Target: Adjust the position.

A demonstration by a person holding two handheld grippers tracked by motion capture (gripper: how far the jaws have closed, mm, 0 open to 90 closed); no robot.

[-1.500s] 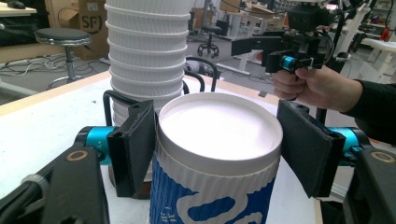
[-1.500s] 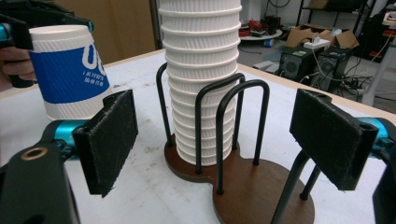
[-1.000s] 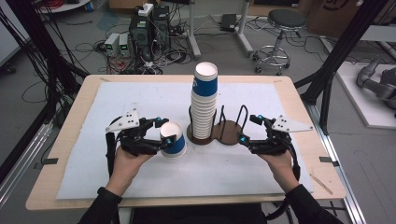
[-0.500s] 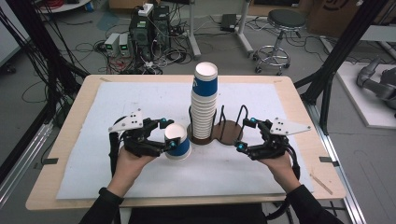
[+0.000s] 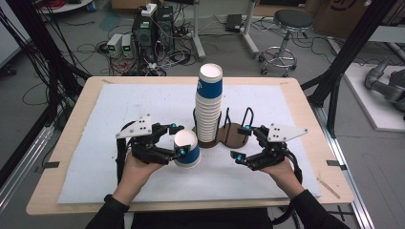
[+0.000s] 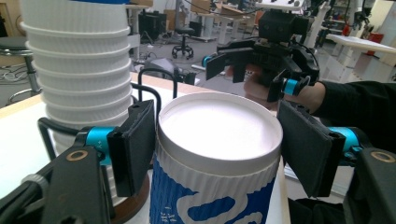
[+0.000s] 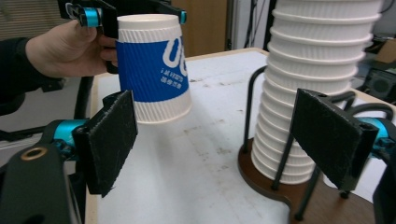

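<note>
Inverted blue-and-white paper cup (image 5: 186, 149), base uppermost, tilted slightly and lifted off the surface (image 5: 86, 181), just to the left of the cup stack (image 5: 209, 107) as the high view shows it. The left claw (image 5: 177, 140) is clamped on the cup near its base, one black pad on each side. The cup stack, likewise inverted, stands in the nearer ring of a brown wire-framed holder (image 5: 234, 134). The right claw (image 5: 242, 141), on the far side of the stack from the cup, has its pads wide apart and holds nothing, close beside the holder.
</note>
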